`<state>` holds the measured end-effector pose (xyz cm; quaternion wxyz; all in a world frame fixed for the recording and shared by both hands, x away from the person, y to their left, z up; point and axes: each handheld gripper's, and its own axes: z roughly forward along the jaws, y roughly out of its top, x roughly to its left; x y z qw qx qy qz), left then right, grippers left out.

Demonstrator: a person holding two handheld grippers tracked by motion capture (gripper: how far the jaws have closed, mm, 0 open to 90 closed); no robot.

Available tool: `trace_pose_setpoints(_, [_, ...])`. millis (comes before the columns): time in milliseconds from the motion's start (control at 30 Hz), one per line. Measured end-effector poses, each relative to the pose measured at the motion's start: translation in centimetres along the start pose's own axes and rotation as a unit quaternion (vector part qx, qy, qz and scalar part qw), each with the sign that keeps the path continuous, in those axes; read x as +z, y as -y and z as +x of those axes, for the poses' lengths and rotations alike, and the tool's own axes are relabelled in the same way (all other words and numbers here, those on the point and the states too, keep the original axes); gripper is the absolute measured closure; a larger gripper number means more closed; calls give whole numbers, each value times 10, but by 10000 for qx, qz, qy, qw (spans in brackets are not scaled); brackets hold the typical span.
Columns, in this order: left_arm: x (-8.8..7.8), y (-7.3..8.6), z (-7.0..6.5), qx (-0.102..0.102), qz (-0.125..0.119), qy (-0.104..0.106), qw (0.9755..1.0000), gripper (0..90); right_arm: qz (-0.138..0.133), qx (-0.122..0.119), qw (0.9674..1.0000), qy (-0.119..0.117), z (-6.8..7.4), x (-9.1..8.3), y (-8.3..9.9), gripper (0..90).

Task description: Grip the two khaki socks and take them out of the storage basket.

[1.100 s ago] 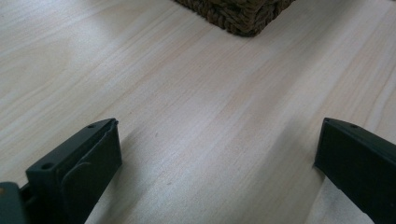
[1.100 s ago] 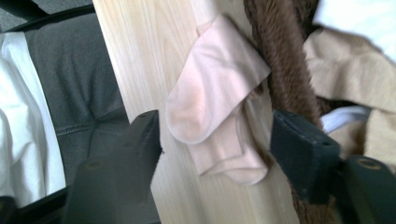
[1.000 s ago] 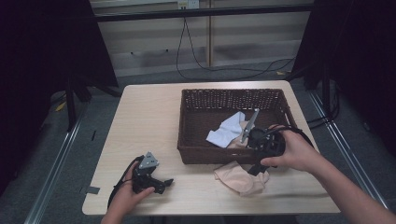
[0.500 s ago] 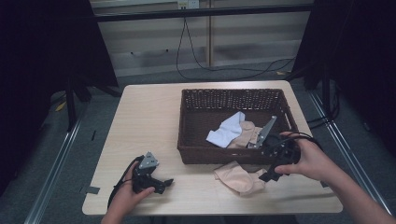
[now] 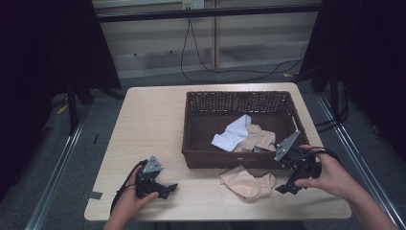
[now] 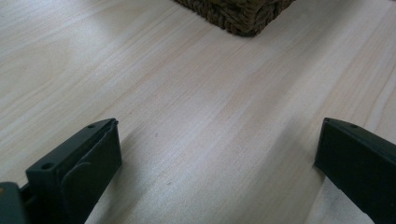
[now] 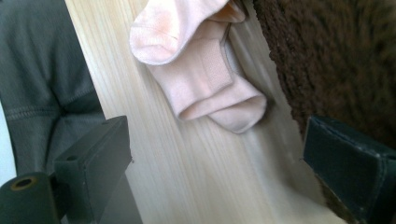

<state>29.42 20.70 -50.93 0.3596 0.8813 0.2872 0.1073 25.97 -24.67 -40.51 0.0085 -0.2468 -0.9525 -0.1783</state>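
A brown wicker basket [image 5: 192, 125] stands on the right half of the table and holds a white cloth [image 5: 232, 134] and a pink sock [image 5: 258, 138]. A second pink sock [image 5: 246, 184] lies crumpled on the table just in front of the basket. My right gripper [image 5: 284, 178] hovers low by the basket's front right corner, to the right of that sock. Its jaws have just been opening and stand open with nothing between them; in the right gripper view [image 7: 217, 128] the sock [image 7: 205, 79] lies ahead of them. My left gripper [image 5: 165, 188] rests open on the table at the front left.
The light wooden table [image 5: 143, 124] has bare room left of the basket. The basket's wall [image 7: 336, 60] runs close along one right jaw. The basket's near corner [image 6: 238, 14] lies ahead of the left jaws. Dark floor and cables surround the table.
My right gripper came out from over the basket, forward and down toward the table's front right. A pink sock now lies in the basket beside the white cloth. The left gripper stayed put.
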Motion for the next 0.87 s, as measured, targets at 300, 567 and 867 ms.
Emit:
trace_pose_setpoints(300, [0,0,0,-34,-26,-1,10000,0,-398,-69,9991,81,1,22,32,70])
trace_pose_setpoints(567, [0,0,0,-33,-24,-5,10000,0,-598,-31,9981,130,4,40,54,61])
trace_pose_setpoints(867, [0,0,0,-34,-23,-4,10000,0,-744,-40,9968,285,7,42,57,79])
